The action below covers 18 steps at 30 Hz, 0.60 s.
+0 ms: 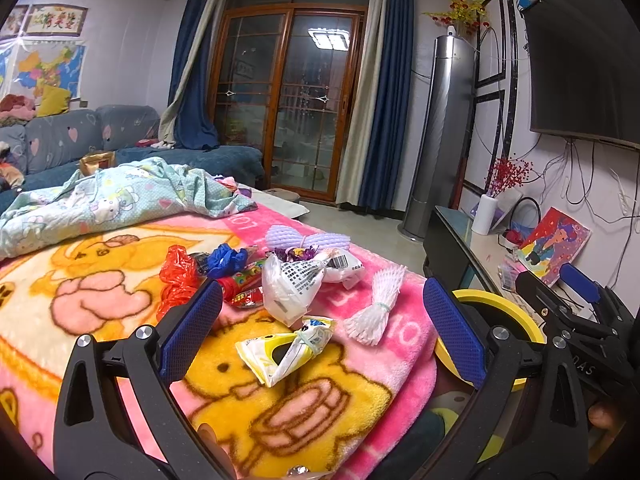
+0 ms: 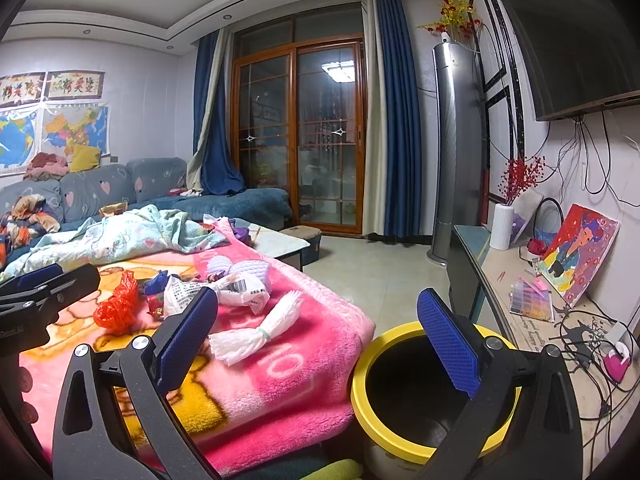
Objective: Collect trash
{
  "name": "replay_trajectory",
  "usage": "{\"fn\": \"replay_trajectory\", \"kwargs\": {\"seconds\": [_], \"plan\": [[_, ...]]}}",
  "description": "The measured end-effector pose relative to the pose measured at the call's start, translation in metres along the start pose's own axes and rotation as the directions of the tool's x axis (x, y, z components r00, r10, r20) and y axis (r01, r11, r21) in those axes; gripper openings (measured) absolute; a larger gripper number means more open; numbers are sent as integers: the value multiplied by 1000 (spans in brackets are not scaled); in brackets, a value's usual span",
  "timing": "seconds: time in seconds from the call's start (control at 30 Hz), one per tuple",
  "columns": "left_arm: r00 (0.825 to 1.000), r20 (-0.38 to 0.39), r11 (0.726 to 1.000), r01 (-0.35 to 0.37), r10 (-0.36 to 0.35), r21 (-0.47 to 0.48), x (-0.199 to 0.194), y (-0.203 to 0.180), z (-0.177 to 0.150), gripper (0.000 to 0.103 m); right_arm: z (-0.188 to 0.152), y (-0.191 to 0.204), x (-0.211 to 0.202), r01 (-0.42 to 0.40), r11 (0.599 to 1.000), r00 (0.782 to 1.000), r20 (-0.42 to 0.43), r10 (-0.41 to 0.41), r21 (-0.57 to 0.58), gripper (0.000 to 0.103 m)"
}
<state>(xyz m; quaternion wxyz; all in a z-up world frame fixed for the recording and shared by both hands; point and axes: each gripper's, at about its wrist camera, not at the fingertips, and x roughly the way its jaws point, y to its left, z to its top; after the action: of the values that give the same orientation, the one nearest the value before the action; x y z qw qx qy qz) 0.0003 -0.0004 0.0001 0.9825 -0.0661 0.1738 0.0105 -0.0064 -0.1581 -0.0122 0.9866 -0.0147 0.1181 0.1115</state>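
Note:
Trash lies on a pink and yellow cartoon blanket (image 1: 100, 308). There is a knotted yellow-white wrapper (image 1: 288, 350), a tied white foam net (image 1: 376, 308), a white printed bag (image 1: 296, 284), a red plastic bag (image 1: 176, 276), a blue bag (image 1: 226, 258) and a purple foam net (image 1: 308, 240). My left gripper (image 1: 322, 296) stands open just short of the yellow-white wrapper, holding nothing. My right gripper (image 2: 318, 294) is open and empty, between the blanket's corner and a yellow-rimmed bin (image 2: 368, 360). The white foam net (image 2: 260, 332) lies by its left finger. The bin looks dark inside.
A crumpled pastel quilt (image 1: 120, 196) lies at the blanket's far side, with a blue sofa (image 2: 100, 188) behind. On the right stands a low TV stand (image 2: 516, 304) with a painting (image 2: 580, 252), white vase and cables. A tower air conditioner (image 2: 456, 148) stands by the curtains.

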Motion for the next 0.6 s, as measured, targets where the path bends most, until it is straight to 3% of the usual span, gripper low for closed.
{"fn": "replay_trajectory", "kwargs": {"seconds": [0.6], "plan": [[1000,-1,1000,-2,2,0,0,0,0,92,0,0,1,1,1000,1000,-5,-1,2,97]]}}
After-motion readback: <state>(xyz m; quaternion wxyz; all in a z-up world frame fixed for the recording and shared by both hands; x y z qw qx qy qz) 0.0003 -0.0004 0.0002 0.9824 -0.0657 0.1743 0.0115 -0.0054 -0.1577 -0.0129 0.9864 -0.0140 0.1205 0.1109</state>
